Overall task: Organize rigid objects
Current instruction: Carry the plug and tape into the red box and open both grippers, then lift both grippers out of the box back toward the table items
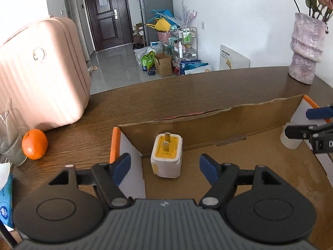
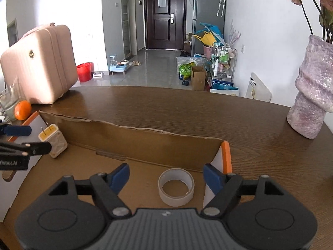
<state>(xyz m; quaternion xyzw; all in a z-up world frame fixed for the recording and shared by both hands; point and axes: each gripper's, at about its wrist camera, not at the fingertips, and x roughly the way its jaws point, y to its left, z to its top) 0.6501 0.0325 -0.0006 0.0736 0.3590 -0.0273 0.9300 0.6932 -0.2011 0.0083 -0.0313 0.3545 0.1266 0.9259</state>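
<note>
One charger [image 1: 166,156], one tape roll [image 2: 176,187] — in one box [image 1: 208,123].

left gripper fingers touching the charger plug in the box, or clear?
Apart. The left wrist view shows the left gripper open, with cardboard visible between each blue finger and the charger plug, which stands on the box floor, prongs up.

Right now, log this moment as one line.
left gripper: open | right gripper: open | charger, tape roll: in box
</note>
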